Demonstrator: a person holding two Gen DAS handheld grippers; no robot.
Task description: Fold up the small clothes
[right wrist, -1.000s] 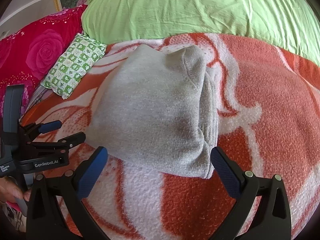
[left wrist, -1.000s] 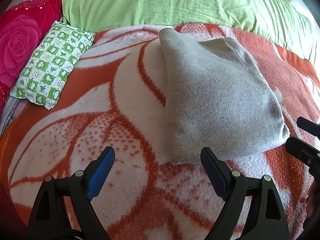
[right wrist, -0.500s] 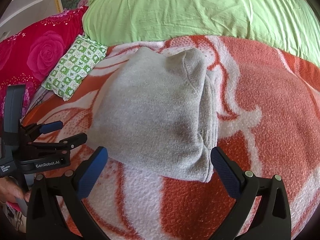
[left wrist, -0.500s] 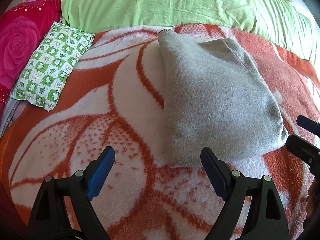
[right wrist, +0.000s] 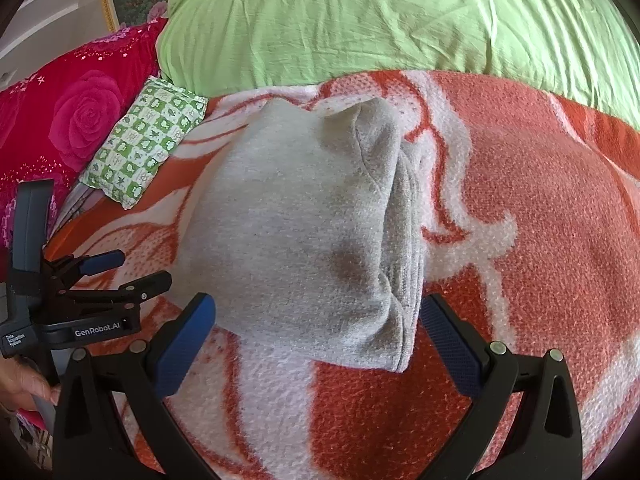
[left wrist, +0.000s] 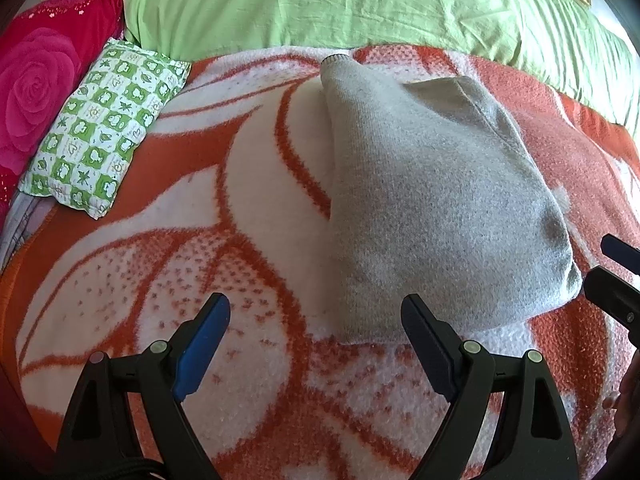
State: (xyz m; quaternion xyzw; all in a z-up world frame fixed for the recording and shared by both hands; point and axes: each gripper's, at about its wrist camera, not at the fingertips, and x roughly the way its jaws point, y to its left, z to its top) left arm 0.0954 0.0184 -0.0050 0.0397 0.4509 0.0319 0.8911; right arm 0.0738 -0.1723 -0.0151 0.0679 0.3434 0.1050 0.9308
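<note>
We see a grey knitted garment lying folded into a compact bundle on an orange-and-white patterned blanket, toward the blanket's far edge and a little right of its middle. Its stacked folded layers show along the side that faces the blanket's right edge, and a ribbed cuff pokes out at its far corner, almost touching the blanket's far edge. A darker patch marks the grey knit near its near end.

Our left gripper hovers over the blanket just at the garment's near left corner, its blue-padded fingers spread wide and holding nothing. Our right gripper hangs at the garment's near edge, fingers likewise spread wide on either side of that edge, with nothing between them. From the right wrist view the left gripper appears low on the left, a hand around its handle.

Beyond the blanket's far edge lies a light green quilt. At the blanket's far left corner sits a small green-and-white checked pillow, and beside it a pink rose-print cushion.
</note>
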